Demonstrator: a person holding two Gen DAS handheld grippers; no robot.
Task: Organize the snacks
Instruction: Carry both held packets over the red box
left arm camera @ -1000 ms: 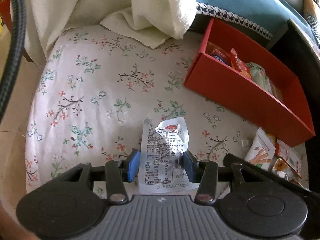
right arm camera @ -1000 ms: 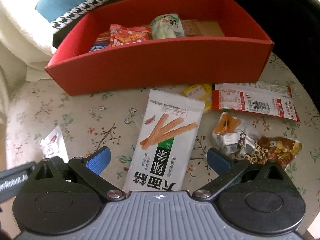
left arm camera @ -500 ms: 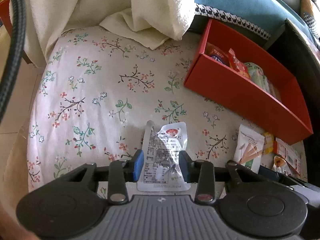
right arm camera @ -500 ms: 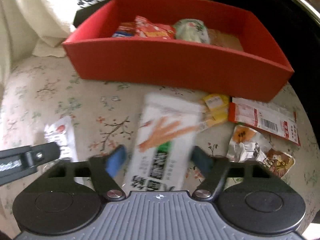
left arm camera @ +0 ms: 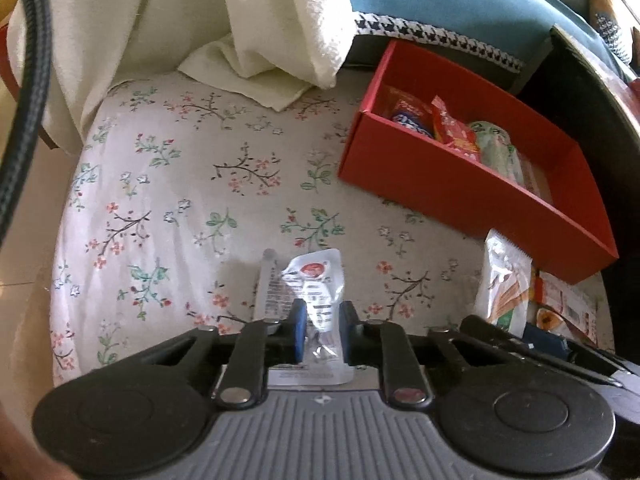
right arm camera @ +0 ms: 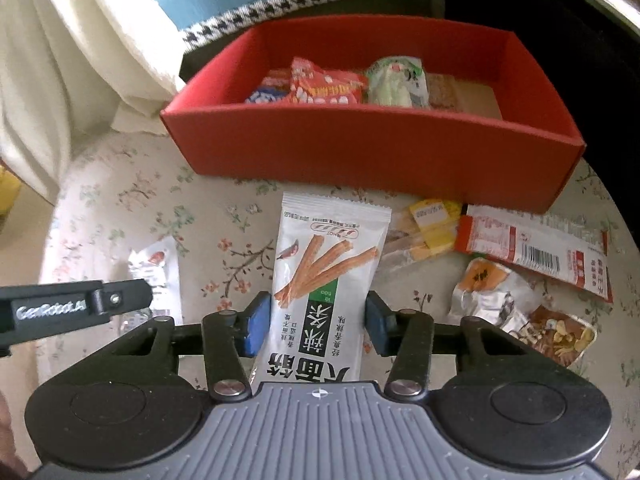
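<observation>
A red box [left arm camera: 440, 184] [right arm camera: 360, 148] with several snacks inside stands at the back of a floral cushion [left arm camera: 160, 200]. My left gripper [left arm camera: 322, 328] is shut on a small silver-white sachet [left arm camera: 316, 280], which is crumpled between the blue pads. In the right wrist view that sachet [right arm camera: 154, 264] lies at the left, under a left gripper finger [right arm camera: 120, 300]. My right gripper [right arm camera: 316, 324] has its jaws closing, and both pads touch the side edges of a white stick-snack packet [right arm camera: 324, 264] [left arm camera: 506, 280] just in front of the box.
Loose snacks lie right of the white packet: a yellow pack [right arm camera: 432, 224], a red-and-white pack [right arm camera: 536, 248], a silver-orange wrapper [right arm camera: 492, 300] and a nut pack [right arm camera: 560, 336]. A white cloth [left arm camera: 260, 20] and a blue pillow [left arm camera: 440, 0] lie behind.
The left jaws closed fully onto the sachet and crumpled it. The right jaws narrowed from wide open to the white packet's edges, and the right gripper rolled slightly.
</observation>
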